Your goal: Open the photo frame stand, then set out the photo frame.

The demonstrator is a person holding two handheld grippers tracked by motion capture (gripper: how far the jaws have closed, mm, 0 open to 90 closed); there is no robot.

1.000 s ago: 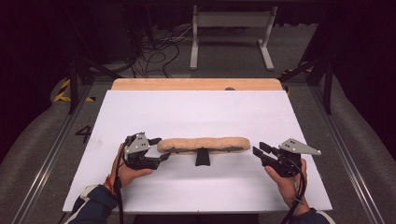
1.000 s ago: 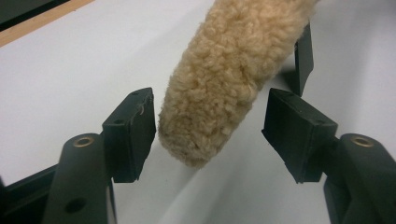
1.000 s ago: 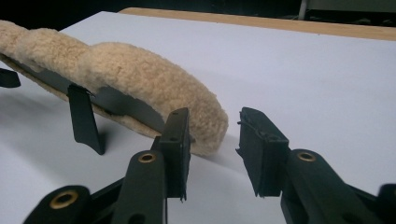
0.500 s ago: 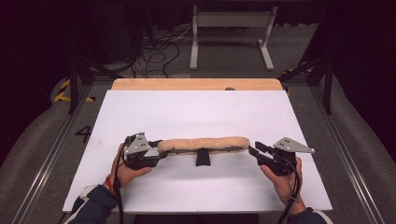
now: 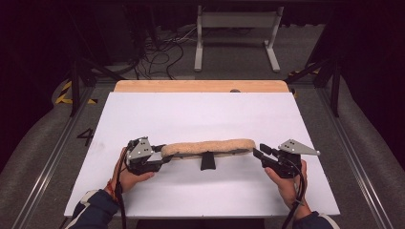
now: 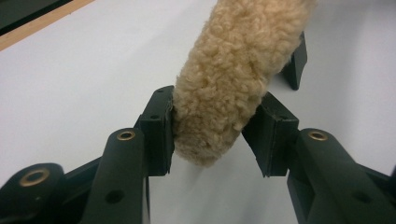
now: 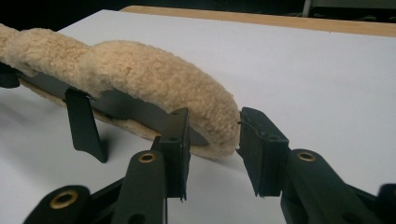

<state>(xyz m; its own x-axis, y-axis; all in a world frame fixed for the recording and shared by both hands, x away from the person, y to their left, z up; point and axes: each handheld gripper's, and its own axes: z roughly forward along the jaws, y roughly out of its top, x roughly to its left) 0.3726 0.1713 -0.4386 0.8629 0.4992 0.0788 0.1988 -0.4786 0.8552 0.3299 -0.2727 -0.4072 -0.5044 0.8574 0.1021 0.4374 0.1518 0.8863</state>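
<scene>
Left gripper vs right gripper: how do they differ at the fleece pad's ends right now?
The left gripper has its fingers pressed on the fleece pad; the right gripper has a gap beside the pad's tip, so it is open. In the high view the left gripper overlaps the pad's end, while the right gripper sits just off its end. Both are black, hand-held and low over the white table.

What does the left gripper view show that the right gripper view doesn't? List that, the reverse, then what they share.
Left gripper view: the left gripper pinching the fleece pad at its rounded tip, seen end-on. Right gripper view: the right gripper, jaws open around the other end, and the dark strip under the fleece. Shared: fleece pad, black tab, white tabletop, wooden edge.
</scene>
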